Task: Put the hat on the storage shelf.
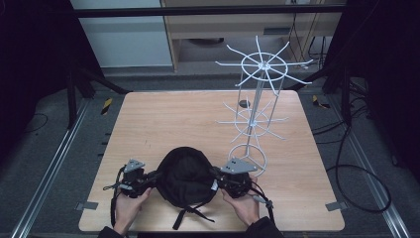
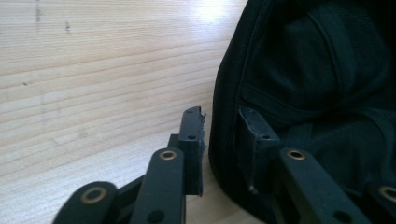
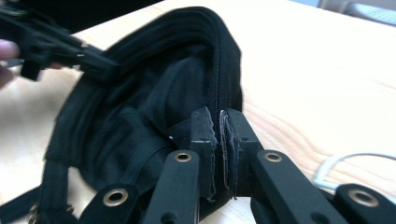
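— Where is the black cap [image 1: 185,176] lying?
— On the table [image 1: 163,119], between both grippers. The right gripper [image 3: 219,122] is pinching its edge; the left gripper's [image 2: 223,122] fingers are standing slightly apart around its rim.

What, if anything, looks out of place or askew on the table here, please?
The black cap lies upside down with its strap trailing loose toward the table edge. The right gripper pinches its rim, while the left gripper has its fingers apart around the other side. The white wire rack stands upright.
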A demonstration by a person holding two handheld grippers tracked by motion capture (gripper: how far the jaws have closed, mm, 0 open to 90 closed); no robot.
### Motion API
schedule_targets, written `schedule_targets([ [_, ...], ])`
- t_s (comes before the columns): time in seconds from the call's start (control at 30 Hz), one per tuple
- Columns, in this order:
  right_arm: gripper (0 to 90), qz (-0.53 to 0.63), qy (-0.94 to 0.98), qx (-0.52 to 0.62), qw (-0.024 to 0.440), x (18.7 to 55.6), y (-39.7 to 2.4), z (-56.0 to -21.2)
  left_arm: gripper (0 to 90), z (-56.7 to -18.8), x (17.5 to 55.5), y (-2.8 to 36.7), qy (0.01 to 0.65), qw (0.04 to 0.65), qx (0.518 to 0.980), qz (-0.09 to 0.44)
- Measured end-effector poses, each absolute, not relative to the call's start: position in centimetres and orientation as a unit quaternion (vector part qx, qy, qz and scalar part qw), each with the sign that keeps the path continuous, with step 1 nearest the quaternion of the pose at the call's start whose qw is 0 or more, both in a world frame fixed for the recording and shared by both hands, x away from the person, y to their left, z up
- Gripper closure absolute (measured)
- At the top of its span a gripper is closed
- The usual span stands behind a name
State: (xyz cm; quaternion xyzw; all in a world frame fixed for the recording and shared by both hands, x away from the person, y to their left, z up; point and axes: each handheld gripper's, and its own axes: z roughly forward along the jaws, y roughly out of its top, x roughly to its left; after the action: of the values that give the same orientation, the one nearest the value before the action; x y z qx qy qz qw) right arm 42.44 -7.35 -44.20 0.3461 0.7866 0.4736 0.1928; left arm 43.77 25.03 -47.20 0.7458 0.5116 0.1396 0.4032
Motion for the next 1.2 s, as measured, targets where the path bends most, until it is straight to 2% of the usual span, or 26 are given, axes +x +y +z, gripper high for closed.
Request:
schedule_targets([
  [0.13, 83.5, 0.467, 0.786, 0.345, 0.213, 42.3, -7.4, -44.0, 70.5, -46.7, 43.3, 25.1, 0.504, 0.402, 0.751, 0.145],
  [0.23, 83.5, 0.472, 0.787, 0.33, 0.221, 42.1, -7.2, -43.7, 80.2, -46.9, 43.5, 25.1, 0.509, 0.386, 0.755, 0.145],
  [0.37, 83.5, 0.493, 0.786, 0.298, 0.224, 41.5, -6.7, -43.2, 82.9, -47.1, 43.8, 24.8, 0.516, 0.382, 0.752, 0.154],
  [0.6, 83.4, 0.507, 0.8, 0.257, 0.193, 40.8, -5.1, -43.7, 82.9, -48.1, 44.7, 24.3, 0.522, 0.375, 0.749, 0.161],
  [0.77, 83.4, 0.492, 0.814, 0.254, 0.177, 40.7, -4.3, -44.5, 80.2, -48.2, 44.9, 25.0, 0.525, 0.387, 0.745, 0.141],
  [0.87, 83.4, 0.483, 0.817, 0.258, 0.181, 40.7, -4.3, -44.7, 74.1, -47.6, 44.6, 25.4, 0.523, 0.396, 0.742, 0.139],
  [1.03, 83.4, 0.474, 0.818, 0.265, 0.188, 40.7, -4.4, -45.1, 66.4, -45.1, 43.3, 26.7, 0.518, 0.429, 0.722, 0.162],
  [1.2, 83.2, 0.469, 0.82, 0.269, 0.191, 40.6, -4.2, -45.2, 62.8, -43.0, 42.3, 26.0, 0.497, 0.463, 0.719, 0.147],
])
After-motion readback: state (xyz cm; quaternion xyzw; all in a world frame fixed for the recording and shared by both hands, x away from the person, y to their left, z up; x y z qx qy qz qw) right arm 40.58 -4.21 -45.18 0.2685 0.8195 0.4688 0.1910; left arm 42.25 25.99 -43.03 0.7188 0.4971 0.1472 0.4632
